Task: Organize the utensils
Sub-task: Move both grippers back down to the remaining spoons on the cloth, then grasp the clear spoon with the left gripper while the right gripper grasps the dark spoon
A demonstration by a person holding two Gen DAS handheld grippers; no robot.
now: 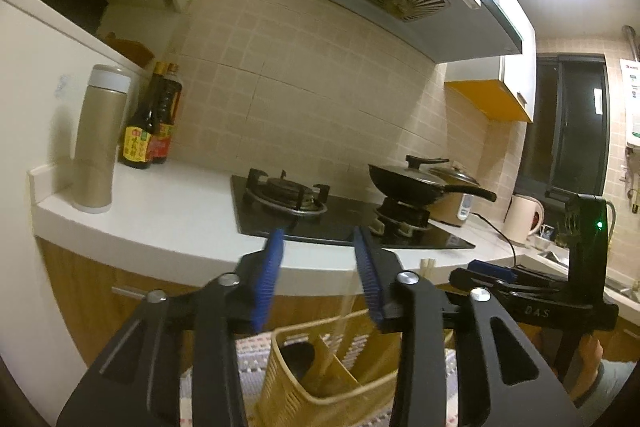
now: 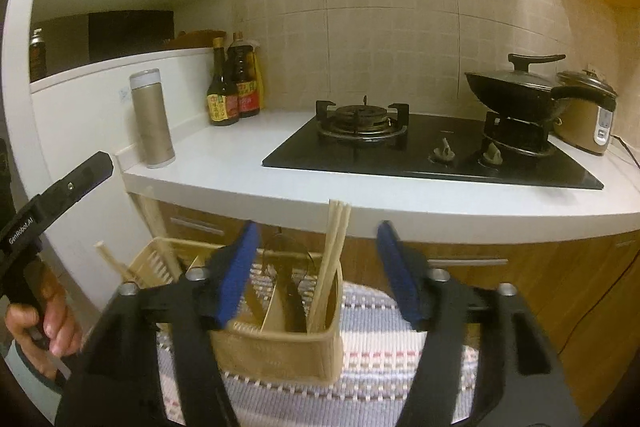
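Note:
A beige slotted utensil basket (image 2: 280, 351) stands on a striped mat (image 2: 380, 359) below the counter. It holds wooden chopsticks (image 2: 330, 259) in its right compartment, a dark ladle (image 2: 290, 279) in the middle and more chopsticks (image 2: 154, 227) at the left. My right gripper (image 2: 316, 267) is open and empty, just above the basket. In the left wrist view the basket (image 1: 316, 375) lies under my left gripper (image 1: 320, 267), which is open and empty. The right gripper (image 1: 492, 273) shows there at the right, and the left gripper's body (image 2: 60, 195) shows at the left of the right wrist view.
A white counter (image 2: 224, 167) carries a gold thermos (image 2: 152, 119), sauce bottles (image 2: 234, 87), a black gas hob (image 2: 420, 151) with a lidded wok (image 2: 516, 91), and a rice cooker (image 2: 592, 119). Wooden cabinet fronts (image 2: 560, 287) lie below. A sink (image 1: 560, 259) is at the far right.

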